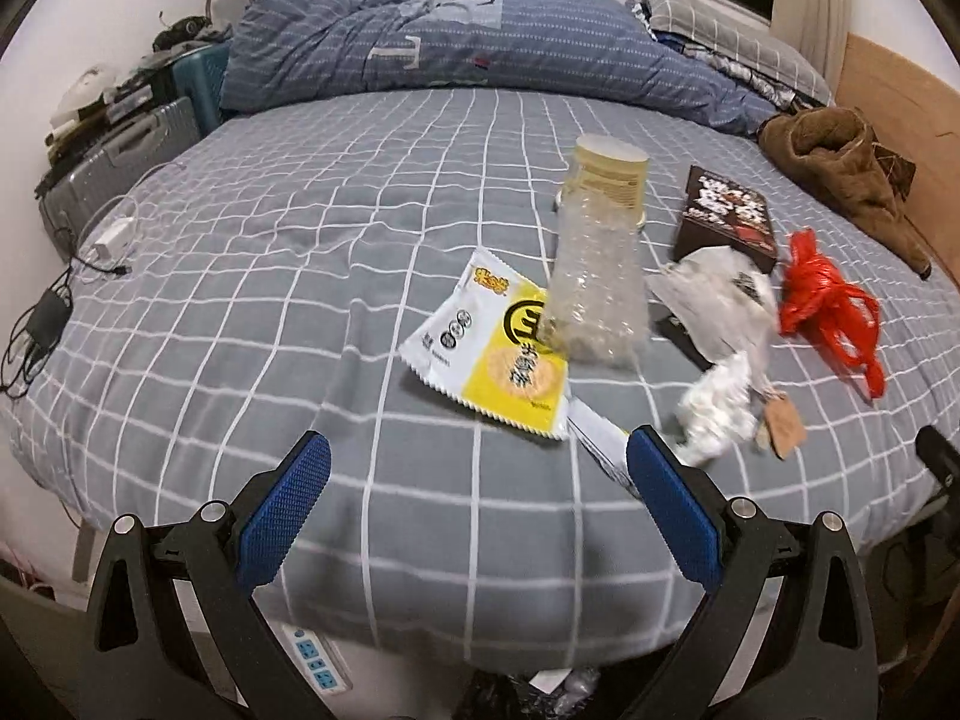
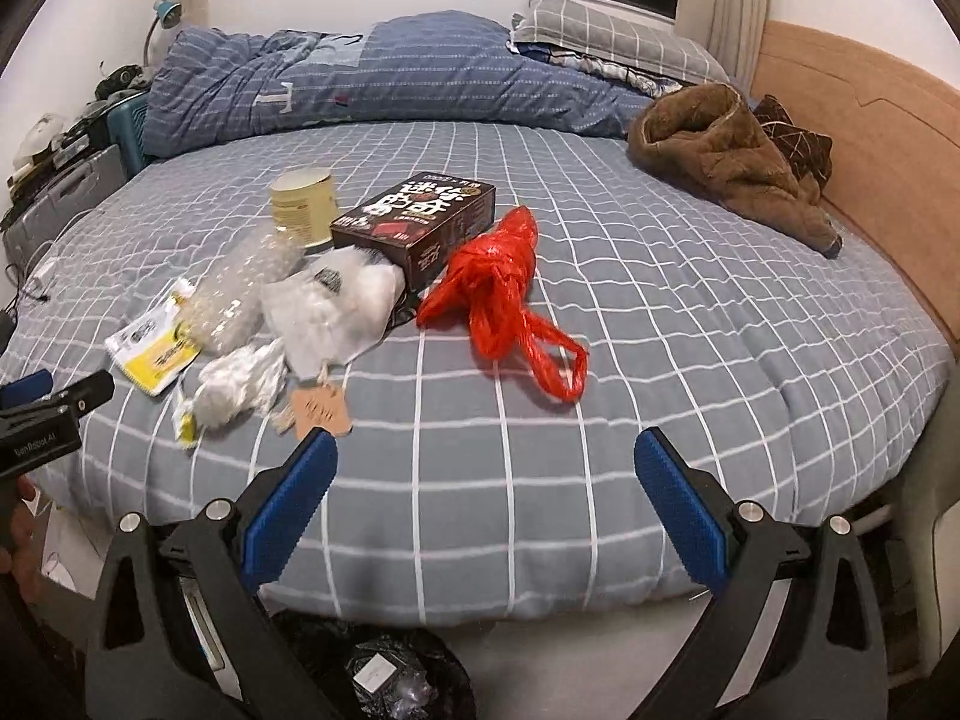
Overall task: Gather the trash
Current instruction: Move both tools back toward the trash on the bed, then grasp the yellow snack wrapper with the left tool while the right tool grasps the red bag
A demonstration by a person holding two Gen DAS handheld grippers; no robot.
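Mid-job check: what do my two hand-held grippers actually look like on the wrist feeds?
Both match. The left hand-held gripper and the right hand-held gripper each have two black angular linkage arms with silver round pivot bolts, ending in blue, finely textured pads. Seen from the right wrist view, the left one's black body carries small white lettering, too small to read surely. No cables or sleeves are visible.

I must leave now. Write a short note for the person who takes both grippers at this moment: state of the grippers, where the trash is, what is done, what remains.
Left gripper: open, empty, near the bed edge.
Right gripper: open, empty.
Trash on the grey checked bedsheet: yellow-white snack wrapper, crushed clear plastic bottle, pale yellow paper cup, dark brown cardboard box, red plastic bag, crumpled white paper, clear plastic packaging, brown paper tag.
Black-lined bin stands below the bed edge.
Done: nothing lifted yet.
Left: all pieces above.
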